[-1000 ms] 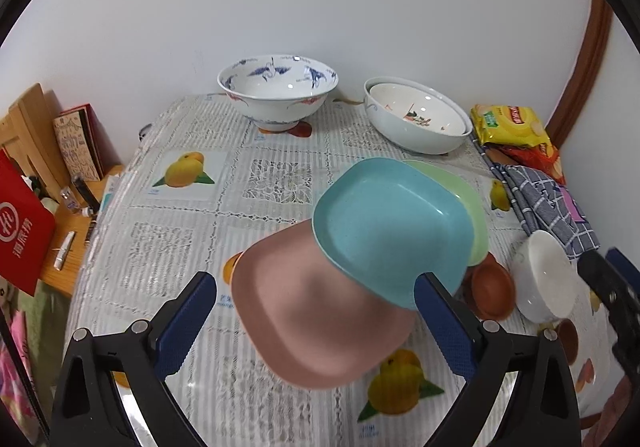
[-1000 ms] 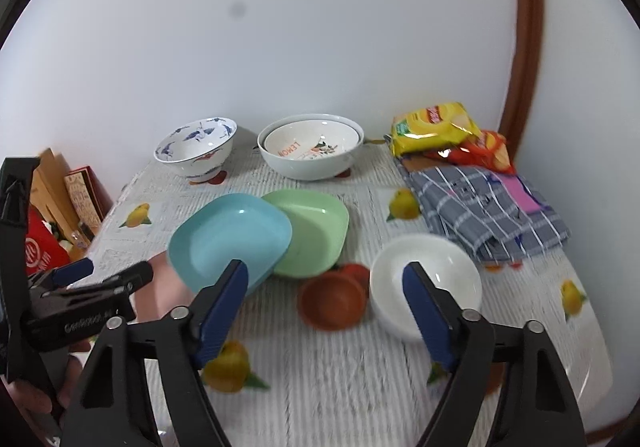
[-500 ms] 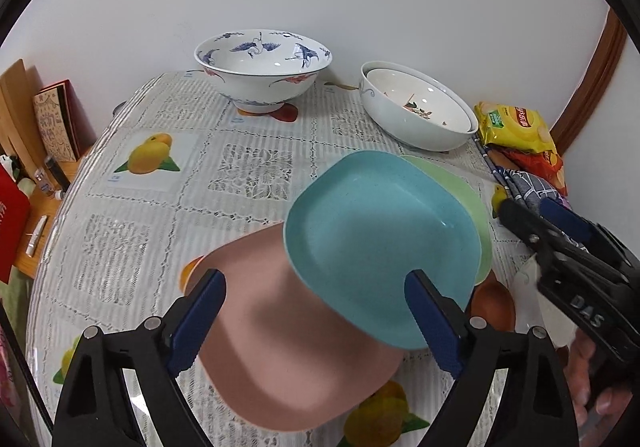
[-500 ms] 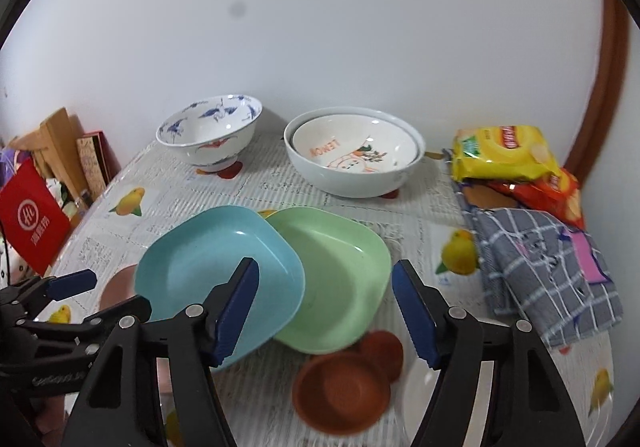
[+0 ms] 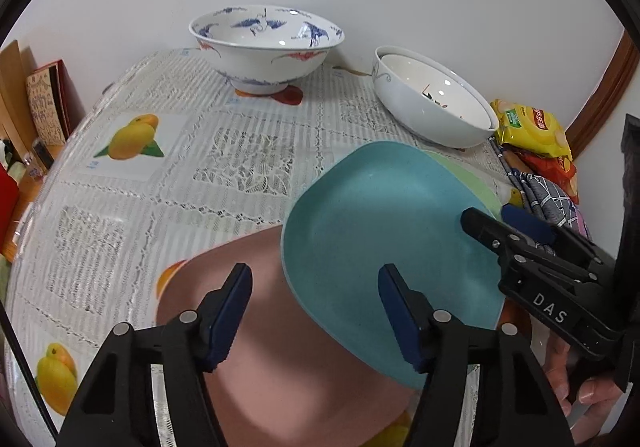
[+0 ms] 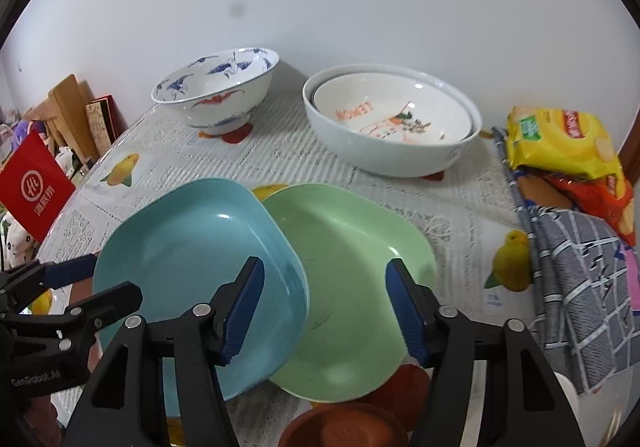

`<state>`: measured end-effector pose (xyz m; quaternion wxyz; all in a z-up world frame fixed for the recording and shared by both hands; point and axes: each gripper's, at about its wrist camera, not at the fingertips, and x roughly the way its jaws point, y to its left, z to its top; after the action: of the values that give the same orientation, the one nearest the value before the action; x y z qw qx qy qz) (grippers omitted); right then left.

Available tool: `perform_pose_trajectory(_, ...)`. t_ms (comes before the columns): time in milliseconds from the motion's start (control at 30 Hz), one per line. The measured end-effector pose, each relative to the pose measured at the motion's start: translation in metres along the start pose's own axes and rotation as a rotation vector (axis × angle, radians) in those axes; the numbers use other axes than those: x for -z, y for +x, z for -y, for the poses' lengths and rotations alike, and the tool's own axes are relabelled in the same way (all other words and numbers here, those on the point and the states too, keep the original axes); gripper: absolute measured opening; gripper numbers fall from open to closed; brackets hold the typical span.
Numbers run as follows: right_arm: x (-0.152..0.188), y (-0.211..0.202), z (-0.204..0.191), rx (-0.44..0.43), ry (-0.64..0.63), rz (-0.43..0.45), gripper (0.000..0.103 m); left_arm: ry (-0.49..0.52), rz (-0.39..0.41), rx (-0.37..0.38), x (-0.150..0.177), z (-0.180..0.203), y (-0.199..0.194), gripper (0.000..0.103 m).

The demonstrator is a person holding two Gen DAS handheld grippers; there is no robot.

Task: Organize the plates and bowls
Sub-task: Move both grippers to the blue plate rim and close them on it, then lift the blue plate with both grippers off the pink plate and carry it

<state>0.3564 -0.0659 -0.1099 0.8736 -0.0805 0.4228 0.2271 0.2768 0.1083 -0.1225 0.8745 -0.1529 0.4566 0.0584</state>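
- Left wrist view: left gripper (image 5: 316,313) angled down over the overlap of a pink square plastic plate (image 5: 280,359) and a blue square plastic plate (image 5: 384,247). Jaws have just been narrowing; the blue plate's near-left rim and part of the pink plate lie in the gap, pads not seen pressing on either, so nothing gripped.
- Blue plate rests partly on the pink plate and partly over a light green square plastic plate (image 5: 476,183), of which only a far-edge sliver shows here.
- Right wrist view: right gripper (image 6: 324,311) hangs over the seam where the blue plate (image 6: 192,259) overlaps the green plate (image 6: 352,287). Jaws have also just been narrowing; pads apart, clamped on nothing.
- Small brown round bowl (image 6: 340,427) sits at the green plate's near edge, cut off by the frame.
- Back of the table (image 6: 280,151), lace-pattern cloth with lemon prints: white porcelain bowl with blue cranes (image 6: 220,95) on the left; white bowl with orange lettering nested inside a larger white bowl (image 6: 392,127) on the right.
- Right edge: yellow snack bag (image 6: 560,143), grey checked cloth (image 6: 580,279).
- Each gripper shows in the other's view; fingers of a hand (image 5: 576,379) visible on the right gripper.
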Motion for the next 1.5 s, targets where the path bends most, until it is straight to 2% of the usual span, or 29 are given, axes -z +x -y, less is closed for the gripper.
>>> perform_pose_trajectory(33, 0.001, 0.003, 0.0, -0.009, 0.008, -0.012, 0.054, 0.004, -0.002, -0.001, 0.0, 0.0, 0.002, 0.057)
perform_pose_trajectory(67, 0.003, 0.005, 0.0, -0.019, 0.012, -0.022, 0.05, 0.007, -0.005, 0.001, 0.001, 0.0, 0.003, 0.049)
perform_pose_trajectory(133, 0.006, 0.011, -0.002, -0.04, 0.012, -0.054, 0.027, 0.013, -0.017, 0.016, 0.001, 0.001, 0.006, 0.034)
perform_pose_trajectory(200, 0.008, 0.01, -0.004, -0.064, 0.02, -0.066, 0.015, 0.021, -0.013, 0.017, 0.002, 0.002, 0.006, 0.024)
perform_pose_trajectory(333, 0.015, -0.006, -0.003, -0.054, 0.06, -0.059, 0.01, 0.025, -0.003, 0.009, 0.003, 0.0, 0.0, 0.018)
perform_pose_trajectory(667, 0.039, -0.068, -0.007, -0.052, 0.181, -0.01, 0.007, 0.032, 0.033, 0.056, 0.016, 0.001, -0.047, 0.013)
perform_pose_trajectory(967, 0.056, -0.129, -0.019, -0.041, 0.233, 0.064, 0.006, 0.062, 0.095, 0.079, 0.032, 0.001, -0.103, 0.011)
perform_pose_trajectory(1233, 0.072, -0.163, -0.031, -0.031, 0.267, 0.098, 0.006, 0.079, 0.126, 0.091, 0.046, -0.001, -0.135, 0.01)
perform_pose_trajectory(1500, 0.082, -0.18, -0.044, -0.03, 0.286, 0.119, 0.006, 0.092, 0.142, 0.097, 0.052, -0.008, -0.153, 0.01)
